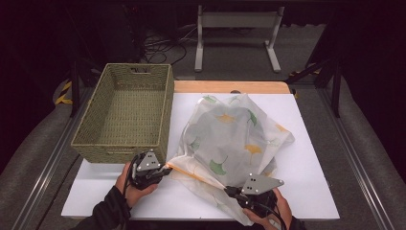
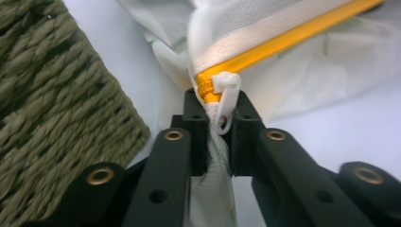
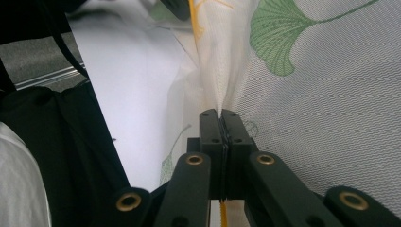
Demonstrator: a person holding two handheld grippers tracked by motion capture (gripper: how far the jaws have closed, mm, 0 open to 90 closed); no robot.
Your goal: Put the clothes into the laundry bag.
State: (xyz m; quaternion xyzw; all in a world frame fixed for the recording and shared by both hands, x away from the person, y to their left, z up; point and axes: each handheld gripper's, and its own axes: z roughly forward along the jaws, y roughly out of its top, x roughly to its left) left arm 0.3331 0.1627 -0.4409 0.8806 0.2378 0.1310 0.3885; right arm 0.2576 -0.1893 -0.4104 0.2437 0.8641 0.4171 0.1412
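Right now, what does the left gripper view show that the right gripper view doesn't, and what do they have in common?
Left gripper view: the white zipper pull at the end of the orange zipper, hanging between the left gripper jaws, which pinch the fabric there, and the woven basket beside them.

Right gripper view: a green ginkgo leaf print, with the right gripper jaws shut on a fold of fabric.

Both: the white mesh laundry bag lying on the white table.

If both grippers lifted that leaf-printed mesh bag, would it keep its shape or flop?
Probably flop: the mesh bag lies crumpled and bunches where the right gripper pinches it. It looks light, thin and see-through. The left gripper clamps its zipper end, likely a firmer hold.
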